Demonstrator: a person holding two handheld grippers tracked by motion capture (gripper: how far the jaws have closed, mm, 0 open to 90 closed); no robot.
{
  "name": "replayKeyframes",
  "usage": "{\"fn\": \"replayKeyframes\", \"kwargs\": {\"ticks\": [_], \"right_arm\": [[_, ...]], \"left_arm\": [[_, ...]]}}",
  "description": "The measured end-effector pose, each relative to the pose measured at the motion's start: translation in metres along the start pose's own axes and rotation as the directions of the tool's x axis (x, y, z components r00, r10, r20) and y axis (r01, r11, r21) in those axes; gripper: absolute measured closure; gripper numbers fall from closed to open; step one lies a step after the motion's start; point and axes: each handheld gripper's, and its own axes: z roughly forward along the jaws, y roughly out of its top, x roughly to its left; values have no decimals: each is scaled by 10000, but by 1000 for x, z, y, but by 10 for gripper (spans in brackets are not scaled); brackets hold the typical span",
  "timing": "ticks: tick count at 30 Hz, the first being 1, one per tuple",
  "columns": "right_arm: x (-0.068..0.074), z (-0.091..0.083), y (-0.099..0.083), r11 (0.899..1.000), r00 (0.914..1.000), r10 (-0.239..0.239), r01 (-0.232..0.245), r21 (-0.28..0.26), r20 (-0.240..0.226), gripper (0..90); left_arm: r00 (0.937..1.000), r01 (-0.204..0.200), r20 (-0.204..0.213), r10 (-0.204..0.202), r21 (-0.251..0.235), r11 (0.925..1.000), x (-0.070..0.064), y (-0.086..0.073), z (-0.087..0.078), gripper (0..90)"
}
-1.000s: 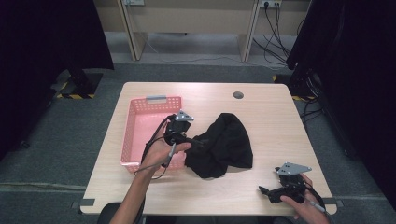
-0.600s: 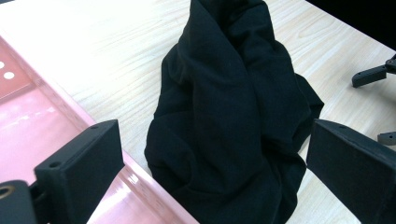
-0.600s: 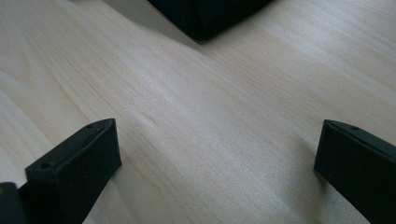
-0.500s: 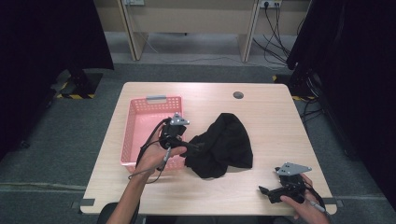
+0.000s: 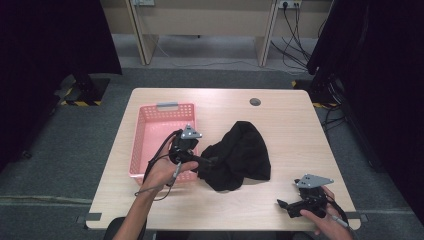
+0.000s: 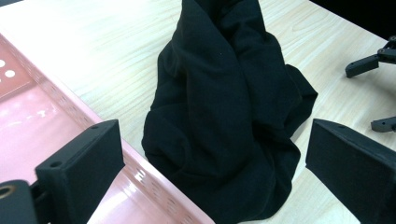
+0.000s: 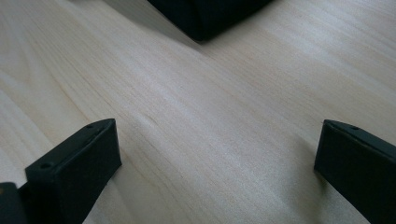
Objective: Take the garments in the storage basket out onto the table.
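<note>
Table: a light wooden table (image 5: 290, 125) with rounded corners carries everything; a small round dark disc (image 5: 255, 102) sits near its far edge.
Basket: a pink perforated plastic basket (image 5: 150, 135) with a grey handle at its far end lies on the left part of the table; from the high view its inside looks bare.
Cloth: a crumpled black fabric garment (image 5: 239, 155) lies in a heap on the table, just right of the basket; in the left gripper view its near edge (image 6: 224, 121) lies right against the basket's pink side wall (image 6: 154, 186), though I cannot tell whether they touch.
Left gripper: the black left gripper (image 5: 202, 161), held in the person's left hand (image 5: 165, 170), hangs over the basket's right rim and points toward the garment. Its jaws stand spread wide, one over the basket side and one over the table beyond the cloth, with the heap between them but not pinched. A grey three-cornered plate (image 5: 191, 133) tops it and a cable trails back over the basket.
Right gripper: the black right gripper (image 5: 286, 206), held in the person's right hand (image 5: 325, 220), sits low at the near right corner of the table, well apart from the garment. Its jaws are spread over bare wood in the right gripper view, holding nothing, with a dark edge of the cloth (image 7: 205, 14) at the top.
Floor: grey carpet (image 5: 60, 150) surrounds the table.
</note>
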Motion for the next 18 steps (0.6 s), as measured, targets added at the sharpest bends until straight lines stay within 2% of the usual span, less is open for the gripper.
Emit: {"fn": "replayKeyframes", "kwargs": {"ticks": [18], "right_arm": [[0,0,0,10000,10000,1,-1,-1,2,5]], "left_arm": [[10000,-48,50,49,-60,10000,-2,-15,-13,34]]}}
